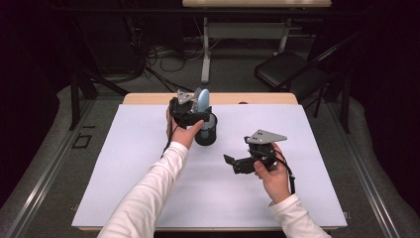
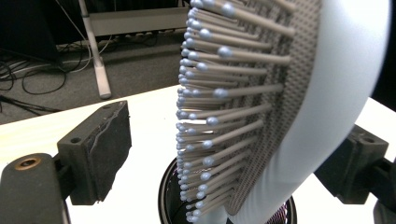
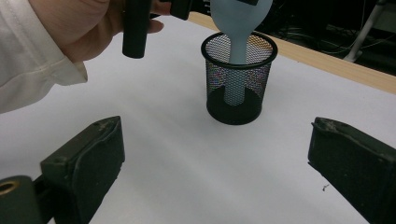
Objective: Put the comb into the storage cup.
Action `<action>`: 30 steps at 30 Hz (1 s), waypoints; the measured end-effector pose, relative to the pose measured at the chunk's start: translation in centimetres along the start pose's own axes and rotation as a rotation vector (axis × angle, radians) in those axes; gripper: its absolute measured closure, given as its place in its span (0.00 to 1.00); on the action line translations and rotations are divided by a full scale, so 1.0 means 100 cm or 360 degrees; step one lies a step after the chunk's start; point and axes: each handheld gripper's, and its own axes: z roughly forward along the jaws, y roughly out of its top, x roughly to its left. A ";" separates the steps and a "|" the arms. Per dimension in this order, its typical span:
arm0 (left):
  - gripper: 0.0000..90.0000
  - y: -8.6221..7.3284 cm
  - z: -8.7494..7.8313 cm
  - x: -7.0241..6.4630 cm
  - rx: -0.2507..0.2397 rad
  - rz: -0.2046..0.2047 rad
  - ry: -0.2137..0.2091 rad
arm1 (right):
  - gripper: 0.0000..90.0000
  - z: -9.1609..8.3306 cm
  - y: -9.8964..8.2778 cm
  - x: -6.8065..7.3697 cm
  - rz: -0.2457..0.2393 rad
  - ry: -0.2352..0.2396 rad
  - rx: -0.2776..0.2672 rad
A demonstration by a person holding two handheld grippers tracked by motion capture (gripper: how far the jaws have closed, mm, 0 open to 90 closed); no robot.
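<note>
High view: hairbrush [image 1: 203, 100] stands handle-down in the mesh cup [image 1: 206, 135], far-centre on the desk [image 1: 148, 188].
Left gripper [image 1: 190, 115] fingers flank the brush head, apart; a snagged bristle could tip the cup. Right gripper [image 1: 236, 163] hangs wide apart, near-right.

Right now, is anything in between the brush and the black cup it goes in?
Nothing visible is. The hairbrush already has its handle down inside the black mesh cup, with the head sticking up. The left gripper has its jaws open on either side of the head. The right gripper sits open, well apart on the table.
</note>
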 end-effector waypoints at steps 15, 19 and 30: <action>0.04 0.003 -0.005 0.004 -0.0027 -0.0005 -0.0036 | 0.04 0.000 0.000 0.001 -0.0006 0.0002 0.0006; 0.01 0.004 -0.005 0.004 -0.0040 -0.0028 -0.0037 | 0.04 0.000 0.000 0.001 -0.0003 0.0002 0.0007; 0.01 0.005 -0.007 0.006 -0.0029 -0.0041 -0.0036 | 0.04 0.000 0.000 0.001 -0.0005 0.0001 0.0002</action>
